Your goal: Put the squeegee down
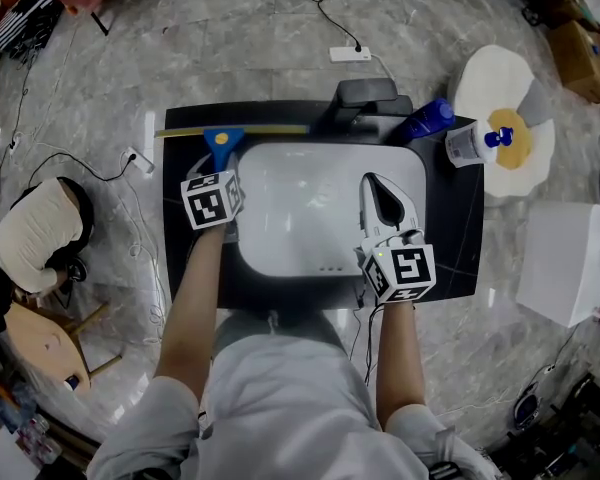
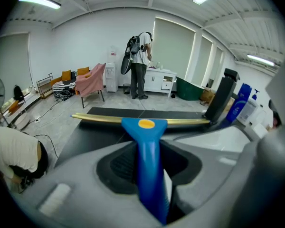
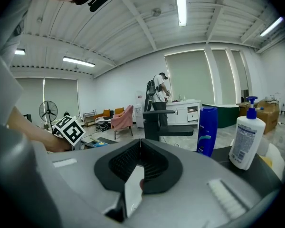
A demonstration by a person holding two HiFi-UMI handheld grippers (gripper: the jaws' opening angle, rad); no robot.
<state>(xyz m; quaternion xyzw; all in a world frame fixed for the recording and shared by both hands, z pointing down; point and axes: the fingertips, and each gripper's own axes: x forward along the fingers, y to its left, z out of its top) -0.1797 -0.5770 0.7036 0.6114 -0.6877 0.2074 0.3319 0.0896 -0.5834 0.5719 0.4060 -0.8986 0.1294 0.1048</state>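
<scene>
One squeegee (image 2: 149,141) sits clamped by its handle in left gripper (image 1: 223,166) — blade fwd, over black counter (image 1: 180,258).

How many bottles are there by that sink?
2. A blue bottle stands on the black counter beside the faucet. A white pump bottle stands next to it, at the counter's corner. More could be hidden outside the views.

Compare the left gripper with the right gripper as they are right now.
The left gripper is clamped on the blue handle of the squeegee, while the right gripper has its jaws together on nothing. The left gripper sits at the back left corner of the white basin; the right gripper is over the basin's right side. Both point away from the person and carry a marker cube.
</scene>
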